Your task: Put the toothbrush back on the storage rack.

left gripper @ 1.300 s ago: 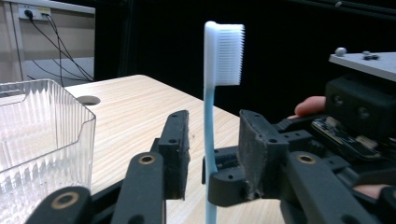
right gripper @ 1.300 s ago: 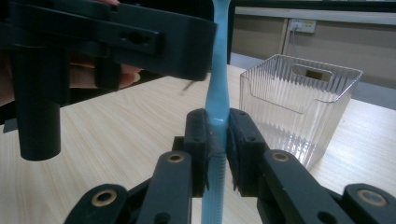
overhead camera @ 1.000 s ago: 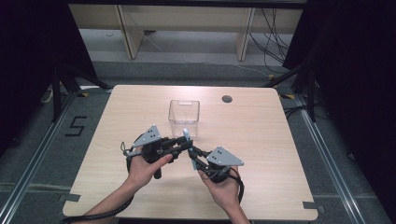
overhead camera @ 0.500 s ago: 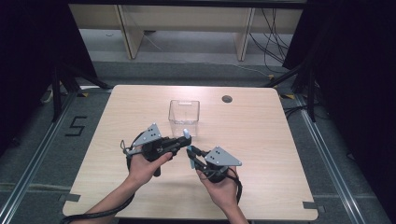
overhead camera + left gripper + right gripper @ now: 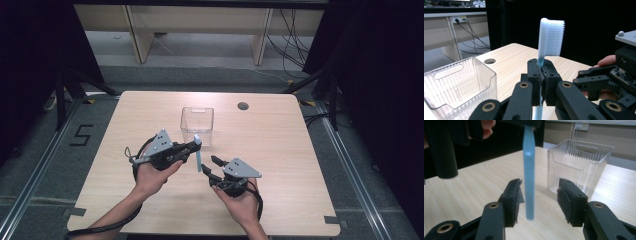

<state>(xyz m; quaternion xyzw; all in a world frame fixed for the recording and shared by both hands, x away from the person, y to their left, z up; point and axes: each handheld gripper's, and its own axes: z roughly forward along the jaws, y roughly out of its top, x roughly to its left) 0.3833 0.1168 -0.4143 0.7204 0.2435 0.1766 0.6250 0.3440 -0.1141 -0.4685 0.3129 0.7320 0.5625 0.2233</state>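
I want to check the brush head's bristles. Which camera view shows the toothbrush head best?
The left gripper view: the toothbrush head stands close up above the left gripper, which is shut on its neck. The high view shows the whole brush small. The right gripper view shows its blue handle hanging between the right gripper's open jaws.

Light wood table (image 5: 300, 165), rounded corners, round grommet hole (image 5: 243, 106) near far edge. Clear ribbed plastic bin (image 5: 197, 125) upright on table, handle slot in far wall. Grey floor; digit "5" (image 5: 81, 135) marked left of table. Pale shelving (image 5: 195, 25) beyond; black cables (image 5: 295, 45) trailing over floor. Dark curtains both sides.
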